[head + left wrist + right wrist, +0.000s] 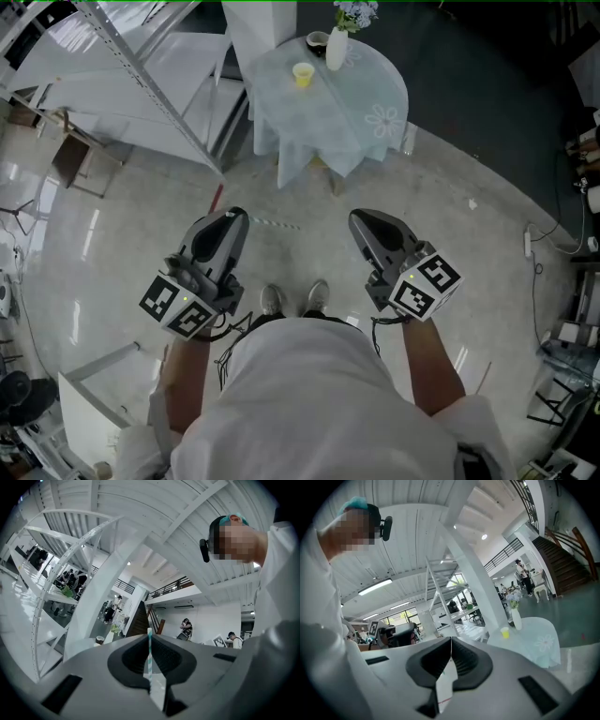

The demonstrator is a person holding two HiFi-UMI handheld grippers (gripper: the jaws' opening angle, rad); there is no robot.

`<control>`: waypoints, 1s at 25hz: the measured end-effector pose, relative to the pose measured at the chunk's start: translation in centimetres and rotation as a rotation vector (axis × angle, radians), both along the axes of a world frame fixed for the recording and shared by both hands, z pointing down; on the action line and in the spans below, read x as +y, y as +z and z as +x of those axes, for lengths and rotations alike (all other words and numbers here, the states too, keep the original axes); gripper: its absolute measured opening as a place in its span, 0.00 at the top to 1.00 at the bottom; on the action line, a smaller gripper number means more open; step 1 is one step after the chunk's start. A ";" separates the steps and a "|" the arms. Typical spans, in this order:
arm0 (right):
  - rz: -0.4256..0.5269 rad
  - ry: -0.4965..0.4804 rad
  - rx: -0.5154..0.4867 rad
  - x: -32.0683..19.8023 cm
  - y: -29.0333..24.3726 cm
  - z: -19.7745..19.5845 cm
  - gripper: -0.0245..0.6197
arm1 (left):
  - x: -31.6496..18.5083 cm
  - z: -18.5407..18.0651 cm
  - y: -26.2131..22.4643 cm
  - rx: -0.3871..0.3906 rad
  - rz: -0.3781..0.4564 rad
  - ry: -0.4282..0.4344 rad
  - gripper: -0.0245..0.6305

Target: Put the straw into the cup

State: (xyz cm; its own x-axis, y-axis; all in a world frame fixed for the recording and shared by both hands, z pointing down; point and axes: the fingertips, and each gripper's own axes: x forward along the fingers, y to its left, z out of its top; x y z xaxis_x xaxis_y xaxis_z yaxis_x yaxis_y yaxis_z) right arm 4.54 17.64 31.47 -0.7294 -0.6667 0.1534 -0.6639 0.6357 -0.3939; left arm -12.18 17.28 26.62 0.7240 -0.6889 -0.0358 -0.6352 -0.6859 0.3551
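Note:
My left gripper (240,217) is shut on a white straw with teal stripes (274,222), which sticks out to the right of the jaws over the floor. In the left gripper view the straw (149,654) stands upright, pinched between the closed jaws of that gripper (150,637). My right gripper (362,219) is held beside it, shut with nothing in it, as the right gripper view (451,640) shows. The yellow cup (302,74) stands on a round table with a pale cloth (366,98), well ahead of both grippers. It appears small in the right gripper view (505,632).
A white vase with flowers (336,47) and a dark bowl (317,40) stand by the cup. White metal racking (141,66) and a chair (75,155) are at the left. The person's shoes (272,300) are below the grippers. Cables and equipment (572,253) line the right edge.

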 end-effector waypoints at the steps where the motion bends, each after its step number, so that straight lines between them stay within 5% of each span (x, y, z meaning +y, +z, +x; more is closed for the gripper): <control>1: 0.000 -0.003 0.000 0.0 0.1 0.1 0.93 | 0.0 0.1 0.0 0.001 0.001 -0.003 0.91; 25: 0.012 -0.085 0.000 1.1 1.4 5.7 0.93 | 2.3 5.6 0.2 -0.026 0.014 -0.081 0.91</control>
